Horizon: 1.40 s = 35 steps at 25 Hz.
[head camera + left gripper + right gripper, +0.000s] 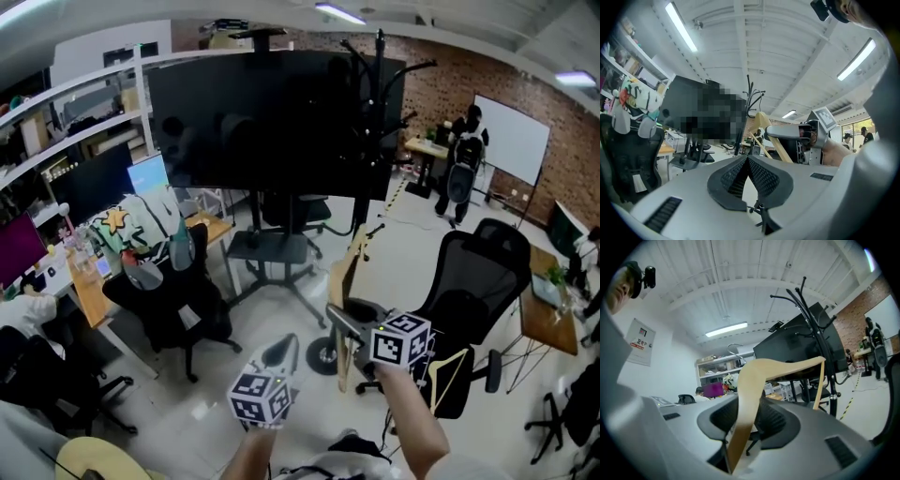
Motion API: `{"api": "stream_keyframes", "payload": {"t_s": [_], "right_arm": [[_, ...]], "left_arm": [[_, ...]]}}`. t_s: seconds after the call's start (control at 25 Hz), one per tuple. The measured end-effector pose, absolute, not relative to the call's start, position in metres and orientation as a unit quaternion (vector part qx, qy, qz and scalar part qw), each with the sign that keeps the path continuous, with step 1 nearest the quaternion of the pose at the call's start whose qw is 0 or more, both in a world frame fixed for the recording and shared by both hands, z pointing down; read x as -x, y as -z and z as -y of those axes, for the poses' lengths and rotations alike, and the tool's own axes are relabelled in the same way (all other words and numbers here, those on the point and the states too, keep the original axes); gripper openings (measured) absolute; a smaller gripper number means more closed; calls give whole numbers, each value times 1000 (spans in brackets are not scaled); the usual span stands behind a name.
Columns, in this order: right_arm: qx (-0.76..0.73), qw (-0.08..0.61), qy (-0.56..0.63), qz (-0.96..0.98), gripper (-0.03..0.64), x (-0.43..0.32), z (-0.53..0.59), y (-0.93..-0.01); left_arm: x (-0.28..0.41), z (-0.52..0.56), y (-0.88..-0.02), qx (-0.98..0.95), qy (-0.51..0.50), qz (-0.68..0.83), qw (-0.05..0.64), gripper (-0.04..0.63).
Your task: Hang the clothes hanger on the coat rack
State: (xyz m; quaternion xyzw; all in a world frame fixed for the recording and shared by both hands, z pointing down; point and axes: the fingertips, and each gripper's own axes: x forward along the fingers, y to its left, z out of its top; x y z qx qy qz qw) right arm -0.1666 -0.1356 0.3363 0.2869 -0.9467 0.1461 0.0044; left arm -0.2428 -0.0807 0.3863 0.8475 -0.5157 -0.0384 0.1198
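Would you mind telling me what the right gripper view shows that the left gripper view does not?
Only the right gripper view: the wooden hanger seen clamped between the pads of the right hand-held gripper, a whiteboard on a brick wall, and a wall poster.
Only the left gripper view: the left hand-held gripper, jaws together and empty, plus the right one's marker cube and the forearm behind it.
Both: that hanger, the coat rack and the large dark screen.
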Motion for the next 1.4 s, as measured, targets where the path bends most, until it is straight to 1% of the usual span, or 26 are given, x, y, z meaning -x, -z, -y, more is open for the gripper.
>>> {"api": "stream_keyframes", "payload": {"t_s": [0.2,0.36,0.72,1.0,1.24,1.4], "right_arm": [[-241,-15,-168,956,158,213,155,-319],[-204,-40,-184,961,156,242,181,-303],[-124,-126,-239,955,156,294,253,-245],[-126,-169,-247,946,156,291,313,-212],[-147,-237,-303,911,156,273,369,-198],[-155,-290,-308,893,156,256,408,-187]], "left_arm": [[292,78,-379,-824,54,553,114,-9],[315,85,-366,-808,59,578,99,-9],[352,127,-339,-789,54,608,67,-9],[343,173,-317,-799,41,599,42,-9],[345,198,-307,-801,34,597,30,-9],[348,212,-308,-799,34,600,31,-9]]}}
